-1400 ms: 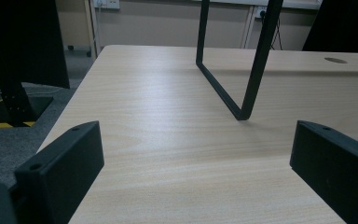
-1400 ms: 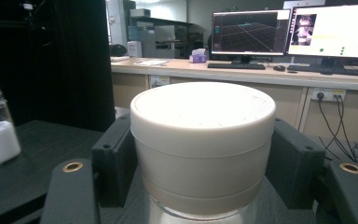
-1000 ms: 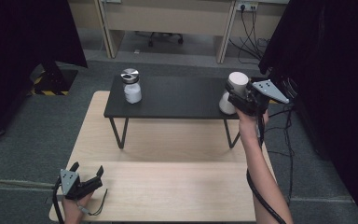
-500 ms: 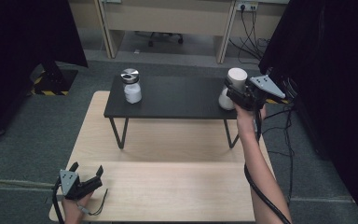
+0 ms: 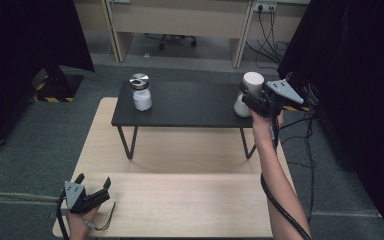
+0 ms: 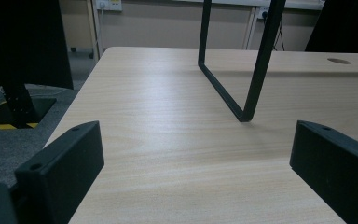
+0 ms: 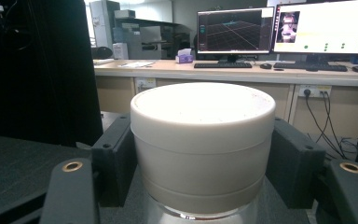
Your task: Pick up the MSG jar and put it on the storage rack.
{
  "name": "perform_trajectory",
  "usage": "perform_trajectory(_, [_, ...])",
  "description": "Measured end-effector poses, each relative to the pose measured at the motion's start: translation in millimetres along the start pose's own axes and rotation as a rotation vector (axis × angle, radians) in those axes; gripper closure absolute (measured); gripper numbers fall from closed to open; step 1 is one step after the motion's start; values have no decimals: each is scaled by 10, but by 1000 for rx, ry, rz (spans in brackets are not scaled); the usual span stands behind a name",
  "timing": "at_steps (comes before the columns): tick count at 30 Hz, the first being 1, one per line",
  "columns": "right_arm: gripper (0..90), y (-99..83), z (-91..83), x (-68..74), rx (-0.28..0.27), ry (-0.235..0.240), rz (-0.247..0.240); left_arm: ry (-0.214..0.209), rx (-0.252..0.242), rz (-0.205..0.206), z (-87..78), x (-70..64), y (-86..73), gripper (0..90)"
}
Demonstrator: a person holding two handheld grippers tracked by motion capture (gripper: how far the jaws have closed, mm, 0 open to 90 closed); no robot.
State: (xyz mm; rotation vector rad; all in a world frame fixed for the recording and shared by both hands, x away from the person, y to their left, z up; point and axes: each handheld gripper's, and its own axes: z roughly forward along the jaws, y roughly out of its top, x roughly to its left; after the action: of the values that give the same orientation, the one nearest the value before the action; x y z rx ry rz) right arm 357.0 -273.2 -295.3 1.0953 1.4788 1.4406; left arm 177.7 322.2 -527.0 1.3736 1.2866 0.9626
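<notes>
A jar with a white lid (image 5: 250, 89) is at the right end of the low black table (image 5: 190, 106), leaning a little. My right gripper (image 5: 247, 98) is shut on it from the right, just under the lid. In the right gripper view the jar (image 7: 203, 140) sits between the two jaws, and its glass base shows at the bottom. A second jar (image 5: 141, 92), with a silver lid and white contents, stands at the black table's left end. My left gripper (image 5: 94, 182) rests open near the front left of the wooden table (image 5: 180, 200); its jaws stand wide apart with nothing between them (image 6: 196, 158).
The black table's metal leg (image 6: 256, 65) rises ahead of the left gripper. Black curtains (image 5: 25, 45) hang at both sides. A desk with monitors (image 7: 279, 32) stands beyond the jar. Cables (image 5: 300, 150) trail at the right edge.
My right gripper and the white-lidded jar have shifted slightly left and up. The left gripper has stayed where it was.
</notes>
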Motion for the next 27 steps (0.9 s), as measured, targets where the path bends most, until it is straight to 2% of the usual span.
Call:
perform_trajectory(17, [329,-10,7,26,-4,-9,8,-1,-2,3,-4,1,-3,19])
perform_trajectory(19, [247,-26,12,27,-11,-10,17,-2,-2,1,-5,2,-5,19])
perform_trajectory(21, [201,-28,20,18,-5,-9,31,-2,-3,1,-5,3,-5,19])
perform_trajectory(27, [6,-102,26,89,-11,-50,9,-5,-4,1,-7,6,-8,19])
